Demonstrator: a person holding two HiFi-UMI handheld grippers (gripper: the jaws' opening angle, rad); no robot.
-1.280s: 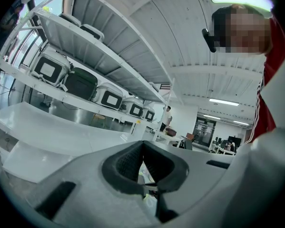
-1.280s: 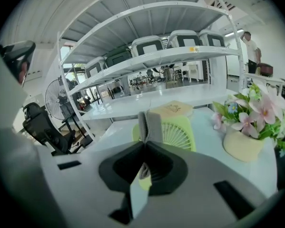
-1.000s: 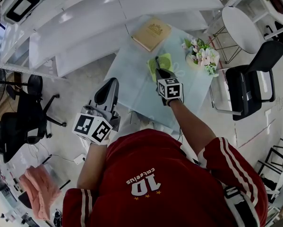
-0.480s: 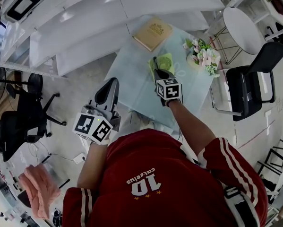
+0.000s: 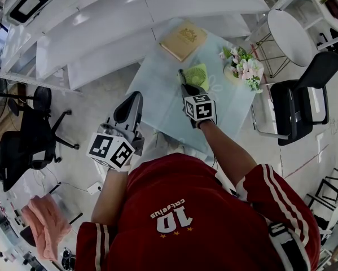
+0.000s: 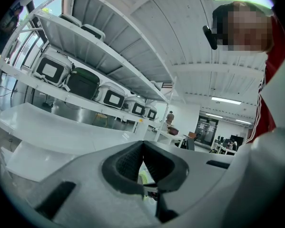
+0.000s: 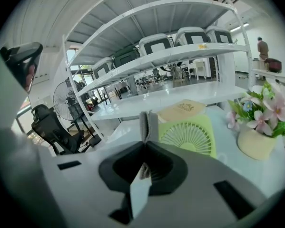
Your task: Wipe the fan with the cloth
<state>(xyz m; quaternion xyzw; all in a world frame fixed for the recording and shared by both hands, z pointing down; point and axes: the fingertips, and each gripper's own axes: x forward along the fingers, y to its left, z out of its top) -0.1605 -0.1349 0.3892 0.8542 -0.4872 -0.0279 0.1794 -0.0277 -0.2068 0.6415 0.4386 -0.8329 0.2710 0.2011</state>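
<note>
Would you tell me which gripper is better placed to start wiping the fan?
Right. The right gripper is shut on the cloth just short of the green fan; the left gripper is shut, empty and farther away.

A light-green square plastic fan (image 5: 198, 74) lies on a pale glass table (image 5: 157, 103), in its far half and nearer the right edge than the left, with its round grille of thin radial ribs showing. A grey folded cloth (image 7: 149, 124) stands upright as a narrow strip, pinched in the closed jaws of the right gripper (image 7: 145, 145). It rises past their tips at the fan's left edge; contact cannot be told.
</note>
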